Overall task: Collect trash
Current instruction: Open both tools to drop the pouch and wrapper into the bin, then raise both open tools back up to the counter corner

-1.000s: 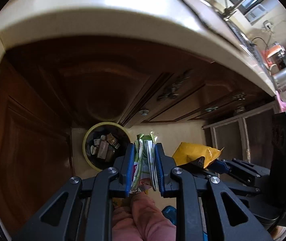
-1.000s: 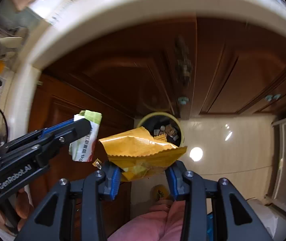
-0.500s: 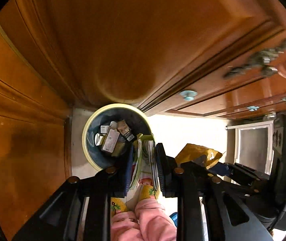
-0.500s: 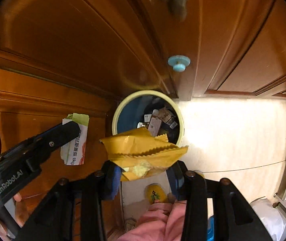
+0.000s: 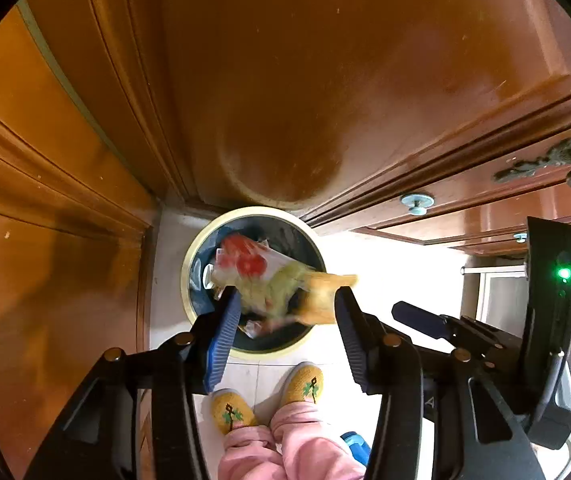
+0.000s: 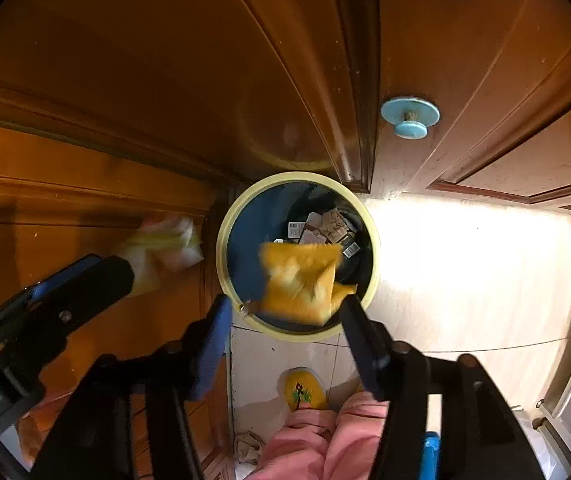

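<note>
Dark, glossy wooden cabinet doors with moulded panels fill the left and top of both views, meeting a pale tiled floor that glares white under light at the right. Against the base of the cabinets stands a round waste bin with a cream-yellow rim and dark blue inside, small cartons and printed scraps lying at its bottom. In the left wrist view, the left tool points steeply down over the bin, its jaws opening, blue ribbed pads spread; a crumpled white, red and green wrapper, blurred, hangs loose between and beyond them above the bin's mouth, touching neither pad clearly. In the right wrist view, the right tool likewise has its jaws opening, and a wrinkled yellow snack bag with a zigzag edge sits blurred between the parted pads, over the bin's near rim. Below, pink trousers and yellow embroidered slippers stand on the tiles.
</note>
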